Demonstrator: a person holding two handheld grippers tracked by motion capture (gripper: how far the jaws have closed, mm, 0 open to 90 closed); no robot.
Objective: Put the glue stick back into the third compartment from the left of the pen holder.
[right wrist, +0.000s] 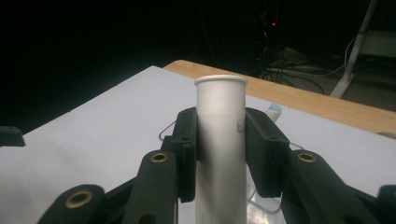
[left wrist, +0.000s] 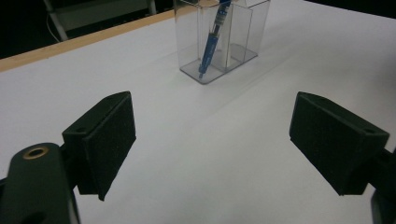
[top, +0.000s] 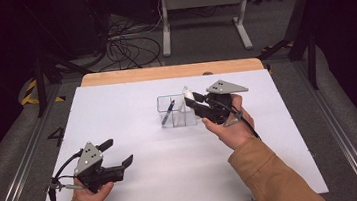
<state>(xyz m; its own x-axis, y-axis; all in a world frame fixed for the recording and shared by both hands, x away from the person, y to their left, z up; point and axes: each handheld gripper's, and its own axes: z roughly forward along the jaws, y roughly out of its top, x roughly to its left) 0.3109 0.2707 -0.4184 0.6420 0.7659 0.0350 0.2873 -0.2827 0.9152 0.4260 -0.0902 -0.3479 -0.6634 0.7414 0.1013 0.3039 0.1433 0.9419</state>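
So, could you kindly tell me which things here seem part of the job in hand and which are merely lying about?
Seemingly in the job:
- white tube, clamped upright in the right hand-held gripper
- clear organizer, divided into compartments
- blue pen, leaning in one compartment

Idle or background:
- left hand-held gripper, open, holding nothing
- white stand on the floor
- cables beyond the table

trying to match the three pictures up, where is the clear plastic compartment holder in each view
High view: clear plastic compartment holder at table centre, just left of the right gripper.
Left gripper view: top centre, beyond the open jaws, blue pen inside.
Right gripper view: only a clear edge low behind the gripped white tube.
Shared landmark: the table's wooden far edge.
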